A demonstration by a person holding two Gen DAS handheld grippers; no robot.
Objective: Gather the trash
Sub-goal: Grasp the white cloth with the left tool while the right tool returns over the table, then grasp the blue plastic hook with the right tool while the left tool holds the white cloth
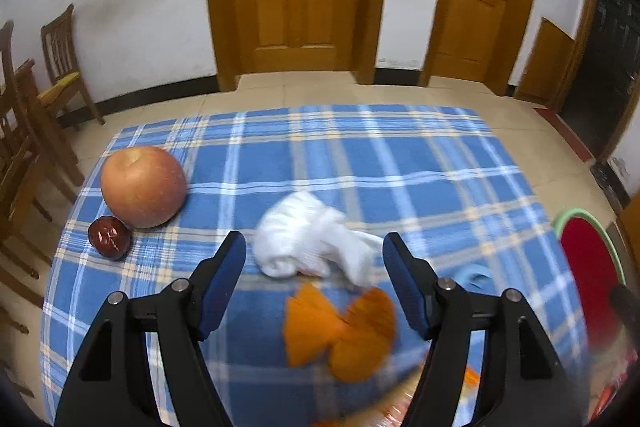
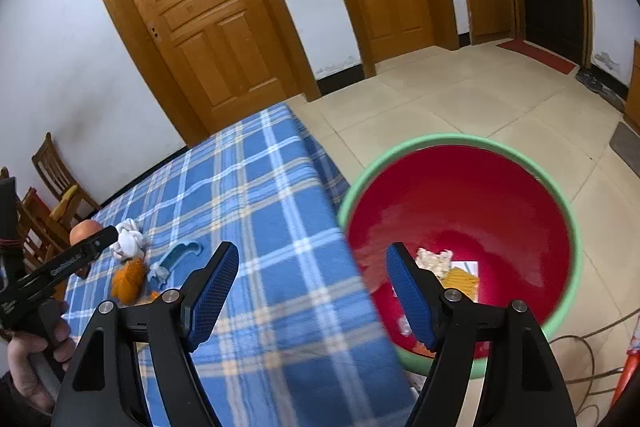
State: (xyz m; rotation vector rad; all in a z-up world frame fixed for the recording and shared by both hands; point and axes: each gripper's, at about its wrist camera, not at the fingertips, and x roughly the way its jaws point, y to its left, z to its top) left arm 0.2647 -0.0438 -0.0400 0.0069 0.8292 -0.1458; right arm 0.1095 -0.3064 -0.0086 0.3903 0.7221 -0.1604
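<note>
A crumpled white tissue (image 1: 308, 239) lies on the blue plaid tablecloth (image 1: 360, 163), with an orange peel (image 1: 340, 331) just in front of it. My left gripper (image 1: 314, 247) is open, its jaws wide on either side of the tissue and peel, holding nothing. My right gripper (image 2: 312, 259) is open and empty over the table's right edge. Beside it, a red basin with a green rim (image 2: 460, 203) stands on the floor and holds scraps of trash (image 2: 448, 267). The tissue (image 2: 128, 241) and peel (image 2: 128, 279) also show in the right wrist view.
An apple (image 1: 143, 187) and a small dark red fruit (image 1: 109, 237) sit at the table's left. A light blue tool (image 2: 178, 255) lies near the peel. Wooden chairs (image 1: 60, 67) stand left. Cables (image 2: 588, 355) lie on the floor by the basin.
</note>
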